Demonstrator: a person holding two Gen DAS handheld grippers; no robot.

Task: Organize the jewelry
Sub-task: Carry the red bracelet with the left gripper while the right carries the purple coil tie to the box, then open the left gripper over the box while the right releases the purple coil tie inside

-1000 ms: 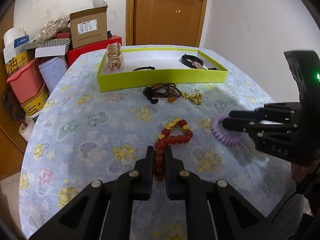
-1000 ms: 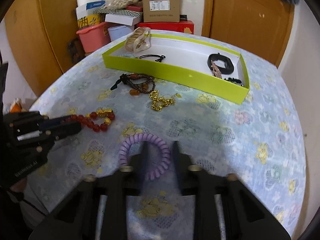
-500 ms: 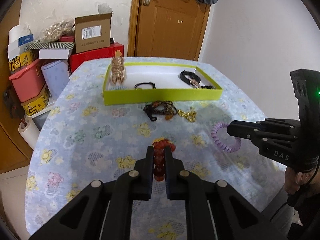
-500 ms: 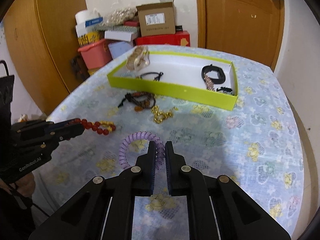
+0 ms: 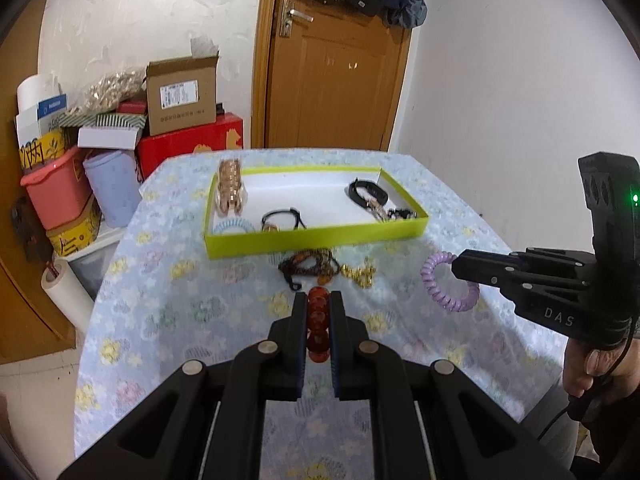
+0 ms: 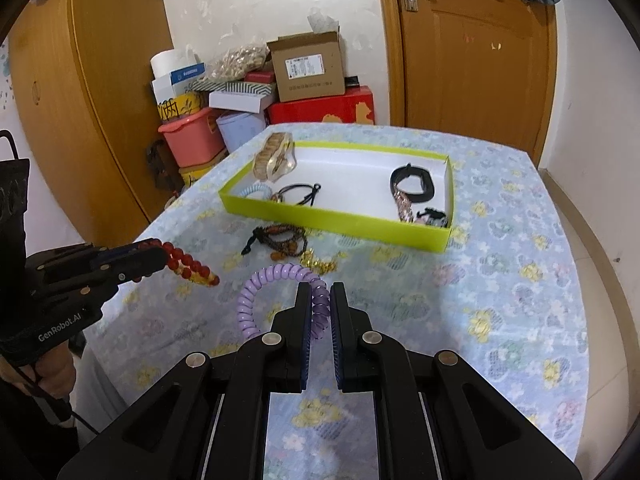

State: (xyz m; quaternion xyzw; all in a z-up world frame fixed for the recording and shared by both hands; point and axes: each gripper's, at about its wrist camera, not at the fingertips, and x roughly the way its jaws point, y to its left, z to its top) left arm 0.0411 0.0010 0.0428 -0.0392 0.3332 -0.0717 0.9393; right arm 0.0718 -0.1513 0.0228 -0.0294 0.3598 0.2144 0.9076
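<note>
Left tongs [image 5: 318, 312] clamp the red bead bracelet [image 5: 318, 322]; right tongs [image 6: 320, 304] clamp the purple coil hair tie [image 6: 276, 292].

The red bead bracelet [image 5: 318, 322] looks like glossy, translucent glass or resin, with shiny gold beads on it in the right wrist view. The purple spiral hair tie [image 6: 280, 296] is smooth, slightly shiny plastic. Both grippers are matt black plastic with metal screws. The tablecloth [image 6: 520, 300] is soft printed cloth. At twelve o'clock the lime tray [image 5: 320, 236] looks like matt cardboard, white inside. The door [image 5: 336, 72] is varnished wood.
</note>
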